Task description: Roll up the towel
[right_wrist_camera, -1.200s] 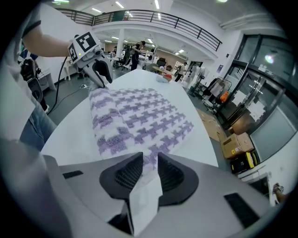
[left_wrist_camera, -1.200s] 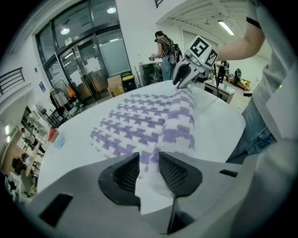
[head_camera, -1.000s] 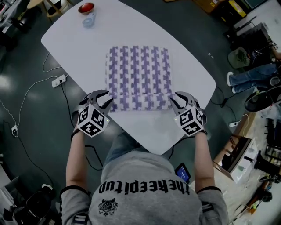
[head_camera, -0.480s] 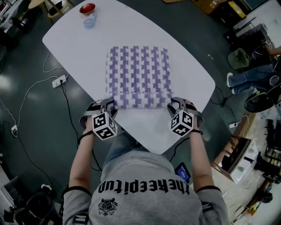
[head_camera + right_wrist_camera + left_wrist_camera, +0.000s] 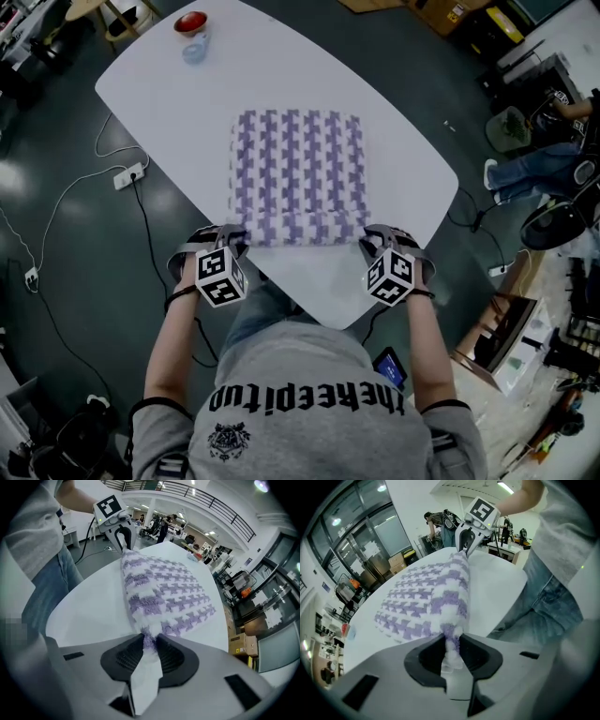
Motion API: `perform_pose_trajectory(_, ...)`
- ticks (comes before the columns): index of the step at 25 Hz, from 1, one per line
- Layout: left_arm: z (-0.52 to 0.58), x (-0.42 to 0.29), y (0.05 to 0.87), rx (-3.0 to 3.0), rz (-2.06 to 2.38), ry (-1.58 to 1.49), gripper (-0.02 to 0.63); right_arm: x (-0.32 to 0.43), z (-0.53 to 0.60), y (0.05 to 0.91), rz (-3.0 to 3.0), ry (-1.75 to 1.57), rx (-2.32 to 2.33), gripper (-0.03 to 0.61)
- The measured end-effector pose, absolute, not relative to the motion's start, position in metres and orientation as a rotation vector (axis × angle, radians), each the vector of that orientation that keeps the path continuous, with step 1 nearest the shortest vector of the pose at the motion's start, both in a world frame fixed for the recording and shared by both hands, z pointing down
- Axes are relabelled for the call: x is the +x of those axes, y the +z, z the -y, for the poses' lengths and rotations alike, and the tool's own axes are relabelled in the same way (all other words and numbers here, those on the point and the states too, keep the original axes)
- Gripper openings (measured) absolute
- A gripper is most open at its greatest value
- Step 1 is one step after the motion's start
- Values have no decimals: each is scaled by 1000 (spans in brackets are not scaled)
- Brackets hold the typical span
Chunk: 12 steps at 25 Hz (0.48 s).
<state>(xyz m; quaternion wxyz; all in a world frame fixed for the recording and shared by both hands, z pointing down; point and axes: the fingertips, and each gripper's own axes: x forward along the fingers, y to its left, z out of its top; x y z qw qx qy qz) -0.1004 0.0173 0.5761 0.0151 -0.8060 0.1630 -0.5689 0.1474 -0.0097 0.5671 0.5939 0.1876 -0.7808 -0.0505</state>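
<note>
Towel point(image 5: 298, 173): white with a purple houndstooth pattern. It lies flat on the table, stretching away from both sets of fingers, and its near edge is turned over into a thick roll.
Roll: it runs straight from one gripper to the other, with one end at each pair of fingers.
Left gripper point(image 5: 228, 239): it is at the roll's left end, pointing steeply down. Its jaws are closing and the dark pads already pinch the bunched end of the towel between them.
Right gripper point(image 5: 375, 239): it is at the roll's right end, mirroring the left. Its jaws are also closing, and the pads squeeze the towel's end between them.
Marker cubes point(image 5: 217, 277): one sits on each gripper, just behind the fingers, and carries black-and-white square codes and no words.
Table point(image 5: 169, 103): white with rounded corners. A bare strip shows between the fingers and the near edge.
Bowl point(image 5: 190, 22): red, at the far corner, well apart from both grippers.
Shirt point(image 5: 309, 412): grey, behind the grippers. Its line of black print looks like "thekeepitup", but the letters are not certain.
Power strip point(image 5: 128, 175): white, on the dark floor out beyond the left fingers.
</note>
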Motion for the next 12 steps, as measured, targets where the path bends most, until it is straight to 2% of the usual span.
perform_pose_trajectory(5, -64, -67, 575, -2576, -379, -1779, 92, 182, -37, 569, 1842, -42, 360, 87)
perform_pose_trajectory(12, -37, -112, 576, -2619, -330, -1777, 97, 135, -6, 566, 1862, 51, 349, 91)
